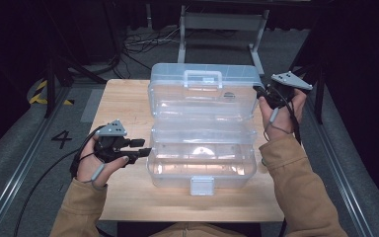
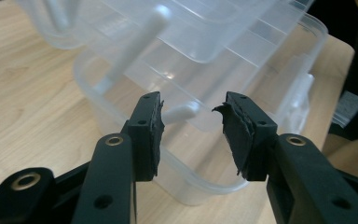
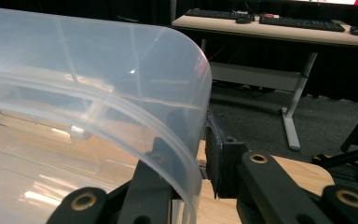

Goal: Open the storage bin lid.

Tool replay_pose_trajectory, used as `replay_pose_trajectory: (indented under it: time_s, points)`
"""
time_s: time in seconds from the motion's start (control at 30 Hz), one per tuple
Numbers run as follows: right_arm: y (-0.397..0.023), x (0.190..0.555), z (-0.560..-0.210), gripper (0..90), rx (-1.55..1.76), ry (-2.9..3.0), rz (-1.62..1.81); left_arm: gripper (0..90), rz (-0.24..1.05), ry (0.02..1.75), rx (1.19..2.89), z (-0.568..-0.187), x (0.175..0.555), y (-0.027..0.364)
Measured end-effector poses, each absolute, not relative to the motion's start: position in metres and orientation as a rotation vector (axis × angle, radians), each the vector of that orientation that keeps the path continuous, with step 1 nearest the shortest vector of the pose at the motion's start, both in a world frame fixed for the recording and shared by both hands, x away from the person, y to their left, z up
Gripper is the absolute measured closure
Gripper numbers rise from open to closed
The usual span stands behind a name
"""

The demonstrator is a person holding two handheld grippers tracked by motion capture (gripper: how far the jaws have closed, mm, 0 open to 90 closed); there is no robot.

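A clear plastic toolbox [image 1: 202,165] stands open in the middle of the wooden table [image 1: 123,101]. Its lid [image 1: 202,91], with a white handle, is tipped back, and an inner tray [image 1: 202,131] is lifted on white arms. My left gripper [image 1: 145,147] hovers at the box's left end. In the left gripper view its jaws [image 2: 191,126] stand open just in front of the box's rounded corner [image 2: 205,172], with nothing between the pads. My right gripper [image 1: 262,93] is at the lid's right end. In the right gripper view its jaws [image 3: 186,161] straddle the lid's curved wall [image 3: 98,70] and pinch it.
A white latch [image 1: 201,185] hangs at the box's front. The table's right edge lies close behind my right hand. Beyond the table are a grey floor, cables and a metal desk frame [image 1: 222,22]. A desk with keyboards [image 3: 279,23] is visible in the right gripper view.
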State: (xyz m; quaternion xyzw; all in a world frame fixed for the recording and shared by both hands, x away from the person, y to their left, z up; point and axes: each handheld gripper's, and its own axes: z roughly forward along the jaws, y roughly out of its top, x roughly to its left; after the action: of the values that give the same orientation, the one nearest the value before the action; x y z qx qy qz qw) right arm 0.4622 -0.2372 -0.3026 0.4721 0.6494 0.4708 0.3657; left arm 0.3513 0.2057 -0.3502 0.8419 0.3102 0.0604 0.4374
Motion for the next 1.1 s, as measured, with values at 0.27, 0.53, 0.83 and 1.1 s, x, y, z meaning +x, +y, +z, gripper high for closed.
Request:
replay_pose_trajectory:
  time_s: [0.27,0.53,0.83,1.1]
  points:
    - [-0.240,0.472,-0.303,78.9,1.226,1.690,1.233,55.7,0.001,0.694,2.173,-0.365,0.352,0.196]
    - [-0.241,0.480,-0.302,78.5,1.243,1.705,1.236,55.4,-0.087,0.639,2.261,-0.378,0.352,0.184]
    - [-0.241,0.484,-0.302,78.5,1.253,1.710,1.237,58.4,-0.144,0.583,2.339,-0.388,0.352,0.171]
    - [-0.241,0.490,-0.303,78.5,1.266,1.712,1.240,60.9,-0.170,0.575,2.349,-0.394,0.353,0.164]
